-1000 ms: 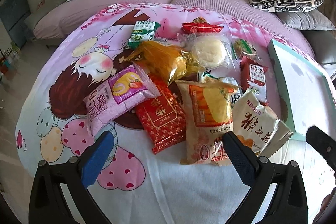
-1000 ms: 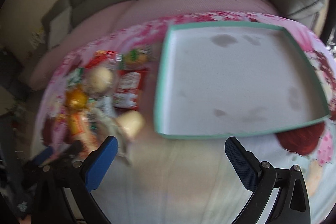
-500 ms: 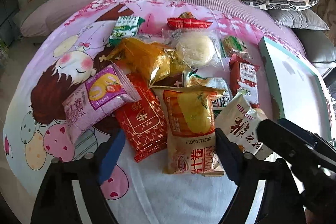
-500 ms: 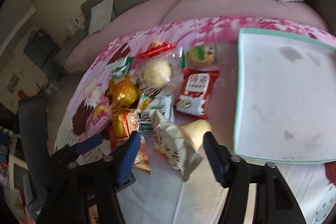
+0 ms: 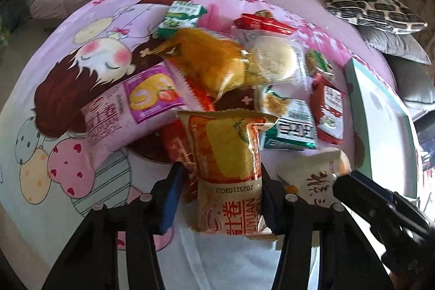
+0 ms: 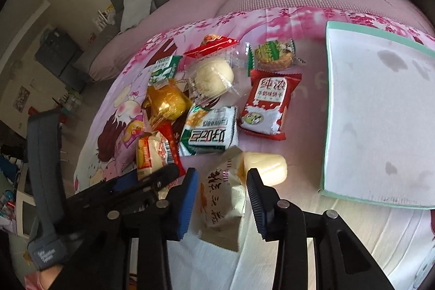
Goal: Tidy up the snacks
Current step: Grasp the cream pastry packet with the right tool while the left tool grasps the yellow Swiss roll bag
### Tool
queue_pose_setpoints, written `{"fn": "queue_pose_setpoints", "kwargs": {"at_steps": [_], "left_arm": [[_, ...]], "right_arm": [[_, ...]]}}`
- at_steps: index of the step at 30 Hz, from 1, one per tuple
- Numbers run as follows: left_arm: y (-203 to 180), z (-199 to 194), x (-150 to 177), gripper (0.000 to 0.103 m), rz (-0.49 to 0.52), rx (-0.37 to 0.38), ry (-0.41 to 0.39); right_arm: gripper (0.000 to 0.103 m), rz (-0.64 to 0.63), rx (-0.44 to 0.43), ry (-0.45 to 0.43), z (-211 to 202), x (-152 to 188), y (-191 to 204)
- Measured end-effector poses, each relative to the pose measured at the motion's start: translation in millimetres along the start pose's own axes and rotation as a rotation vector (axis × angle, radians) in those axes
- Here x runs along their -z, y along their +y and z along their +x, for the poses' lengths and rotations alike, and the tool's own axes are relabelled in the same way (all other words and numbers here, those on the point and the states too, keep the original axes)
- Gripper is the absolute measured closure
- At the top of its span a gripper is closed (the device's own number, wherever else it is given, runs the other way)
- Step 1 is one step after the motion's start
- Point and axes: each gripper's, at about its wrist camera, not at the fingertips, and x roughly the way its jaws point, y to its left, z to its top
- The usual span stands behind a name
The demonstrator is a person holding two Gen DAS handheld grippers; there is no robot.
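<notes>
Sorting has barely begun: the white tray with the green rim [image 6: 379, 124] near the right edge of the bed cover [image 5: 68, 89] holds nothing, while every snack lies in a loose heap on the cover's middle. Judging by that, all the packets are yet to be moved, and the first two are only now being picked up. The left gripper [image 5: 218, 197] has just been closing its jaws, and its blue pads now press both sides of the orange roll-cake packet [image 5: 228, 167], which lies at the near edge of the heap, partly over a red packet [image 5: 176, 151]. The right gripper [image 6: 221, 195] has likewise just closed, and it clamps the cream packet with dark lettering [image 6: 223, 197], whose pale roll sticks out beyond the jaws toward the tray. Each packet sits squarely between its gripper's fingers. The tray lies just beside the right gripper's packet, well apart from the left one's.
</notes>
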Motion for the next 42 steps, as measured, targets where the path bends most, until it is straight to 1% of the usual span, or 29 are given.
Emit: {"fn": "queue_pose_setpoints", "kwargs": {"at_steps": [2,5,8,11,15,19,20,21,22,24,28,33,39,42], "left_arm": [[4.7,4.0,-0.3,0.056,-0.022,0.002,0.021],[10.3,8.5,0.1,0.06,-0.052,0.01,0.047],[11.2,7.0,1.4,0.06,-0.053,0.014,0.047],[12.1,5.0,3.5,0.06,-0.048,0.012,0.049],[15.9,3.5,4.5,0.06,-0.056,0.02,0.048],[18.8,1.0,5.4,0.062,-0.062,0.017,0.051],[20.1,-0.5,6.4,0.062,-0.065,0.016,0.051],[22.3,-2.5,7.0,0.063,-0.071,0.016,0.05],[25.1,-4.3,7.5,0.063,-0.079,0.017,0.047],[31.9,-6.6,8.3,0.064,-0.096,0.016,0.045],[43.0,-9.1,8.6,0.064,-0.124,0.031,0.042],[47.9,-9.7,10.9,0.064,-0.131,0.04,0.044],[48.9,-7.8,10.0,0.064,-0.138,0.046,0.047],[49.6,-8.2,10.0,0.064,-0.137,0.045,0.046]], "right_arm": [[0.063,0.008,0.002,0.024,1.1,2.8,-0.9],[0.063,0.041,-0.003,0.062,5.1,9.9,-7.6],[0.063,0.05,-0.002,0.086,8.7,14.3,-9.7],[0.063,0.043,-0.037,0.095,12.2,14.0,-4.9],[0.063,0.005,-0.014,0.105,17.5,15.4,2.8],[0.062,0.0,-0.003,0.12,24.2,15.0,6.3],[0.061,-0.011,0.006,0.12,25.2,15.2,8.0],[0.055,-0.022,0.013,0.116,25.7,15.1,10.0],[0.047,-0.029,0.017,0.112,26.6,14.9,12.2],[0.041,-0.043,0.016,0.108,28.2,15.3,15.8],[0.041,-0.097,0.073,0.111,34.9,16.3,24.7],[0.041,-0.145,0.131,0.136,48.7,20.9,32.3],[0.041,-0.245,0.227,0.121,57.0,27.0,45.9],[0.041,-0.273,0.25,0.115,59.5,29.0,49.3]]}}
